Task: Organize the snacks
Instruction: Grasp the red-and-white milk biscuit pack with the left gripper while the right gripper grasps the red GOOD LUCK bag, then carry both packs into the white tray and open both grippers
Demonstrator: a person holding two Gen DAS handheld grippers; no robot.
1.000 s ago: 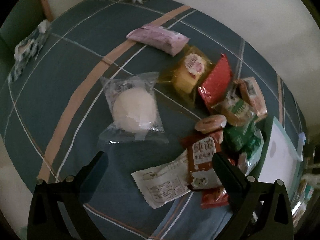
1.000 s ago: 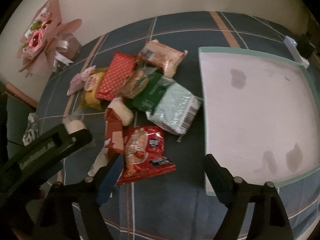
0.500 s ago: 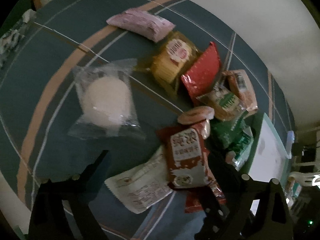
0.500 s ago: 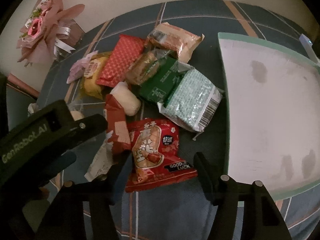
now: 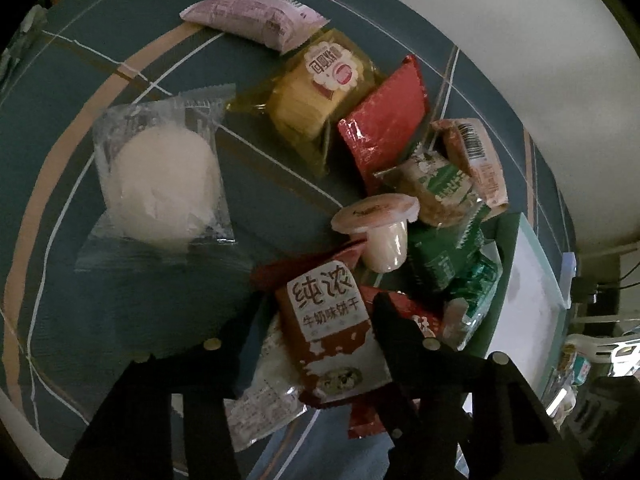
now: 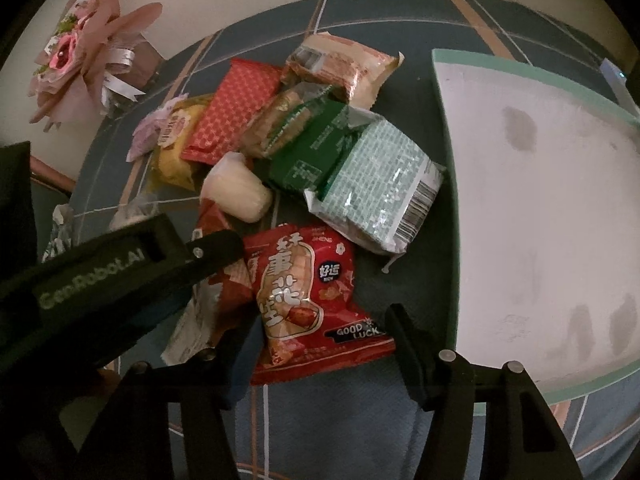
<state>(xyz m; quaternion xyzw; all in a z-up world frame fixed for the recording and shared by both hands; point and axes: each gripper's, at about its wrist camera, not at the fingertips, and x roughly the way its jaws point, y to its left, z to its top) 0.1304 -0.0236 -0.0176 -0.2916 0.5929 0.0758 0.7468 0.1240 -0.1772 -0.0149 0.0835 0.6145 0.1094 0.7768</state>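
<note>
The left tool (image 5: pixel 316 332) was closing around the brown-and-white biscuit packet (image 5: pixel 332 328), which lay between its jaws on the near edge of the snack heap; I could not tell whether the pads were pressing on it yet. That packet overlapped a white wrapper (image 5: pixel 260 396) beneath it, so the jaws might have pinched both, or caught only a loose corner of film and let the packet slide out.

The right tool (image 6: pixel 320 340) was also closing, with the red peanut bag (image 6: pixel 308 300) between its jaws; the pads looked to stand just beside the bag's edges, not squeezing it. The bag was puffy and glossy, so I judged it could squirt free or crumple. The left tool's finger lay across the right view, just beside that bag, and the two tools could collide as they worked so close together.

Further off, the jelly cup (image 5: pixel 380 232) lay tipped on its side against the green packets (image 6: pixel 312 148) and might roll if the heap were disturbed. The white tray (image 6: pixel 452 120) waited beside the heap on the table (image 6: pixel 320 420), still bare.

Compared with a second earlier, both tools had come lower and nearer the heap, and both had narrowed, the left from wide open.
</note>
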